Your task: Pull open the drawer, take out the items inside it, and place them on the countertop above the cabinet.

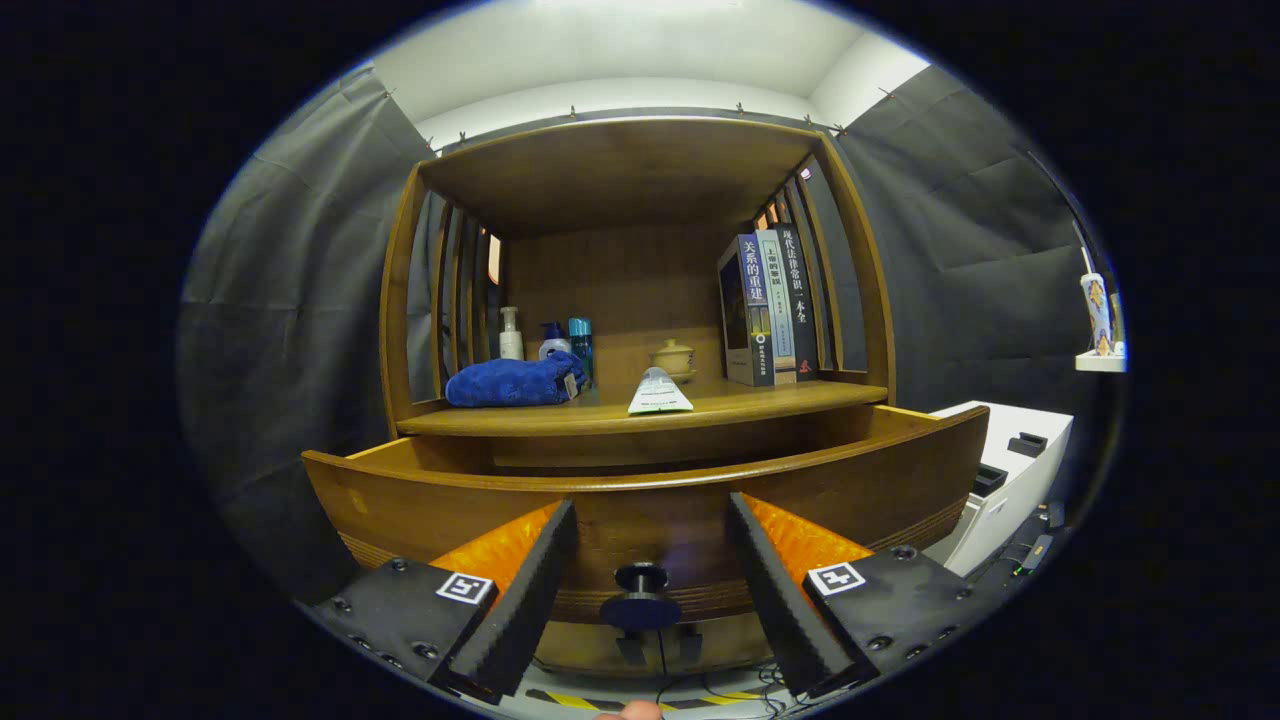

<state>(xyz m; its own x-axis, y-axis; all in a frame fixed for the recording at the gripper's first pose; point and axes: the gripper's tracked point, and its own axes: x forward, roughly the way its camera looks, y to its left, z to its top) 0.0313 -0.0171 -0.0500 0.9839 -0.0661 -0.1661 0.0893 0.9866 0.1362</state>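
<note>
**Drawer open, contents hidden**

The curved brown wooden drawer [640,500] stands pulled out below the countertop [640,415], its round dark knob [640,590] between my fingers. My gripper [650,560] gapes wide, holding nothing. The wood looks stiff and heavy. I cannot see inside; I judge that whatever is there needs a grip from above.

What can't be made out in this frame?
- Drawer inside: its front panel hides the contents in the gripper view.
- Gripper: open around the knob; contact unclear.
- Bottles: partly behind the blue towel.
- Tube print: too small.
</note>
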